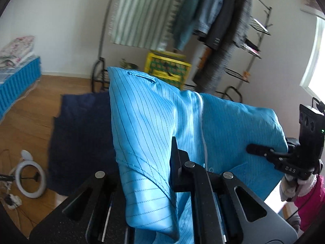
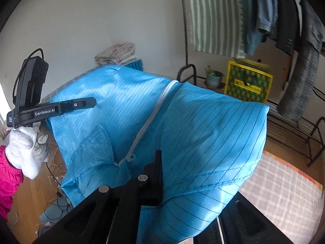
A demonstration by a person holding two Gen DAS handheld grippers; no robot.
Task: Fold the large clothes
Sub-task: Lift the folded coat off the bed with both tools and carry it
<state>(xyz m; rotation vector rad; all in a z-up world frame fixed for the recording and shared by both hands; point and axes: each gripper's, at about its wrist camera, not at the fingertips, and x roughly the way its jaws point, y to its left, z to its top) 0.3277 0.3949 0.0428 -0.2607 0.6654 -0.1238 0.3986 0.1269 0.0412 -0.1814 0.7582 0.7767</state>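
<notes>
Left wrist view. We look along the left gripper (image 1: 174, 162), whose jaws are pinched shut on a fold of the blue striped garment (image 1: 146, 122). The cloth hangs lifted in the air between the two tools, its white zipper (image 1: 200, 109) running down the middle; we hold it up so that it spreads under its own weight and can be laid flat. Across the span, the right gripper (image 1: 256, 149) bites the opposite edge, held by a gloved hand (image 1: 292, 185). Below lies a dark blue mat (image 1: 81, 134) on the wooden floor (image 1: 24, 126), probably the folding surface. A clothes rack (image 1: 203, 20) with hanging clothes and a yellow crate (image 1: 166, 67) stand behind.

Right wrist view. We look along the right gripper (image 2: 158, 174), likewise clamped closed on the garment (image 2: 203, 132), just beside the zipper (image 2: 150, 118) pull. The left gripper (image 2: 89, 102) grips the far edge, carried by the other gloved hand (image 2: 26, 152). Gripping two separated points keeps the front panel taut and open. We judge the fold itself not yet made: the garment hangs clear of the pale checked rug (image 2: 284, 189) and the floor.
</notes>
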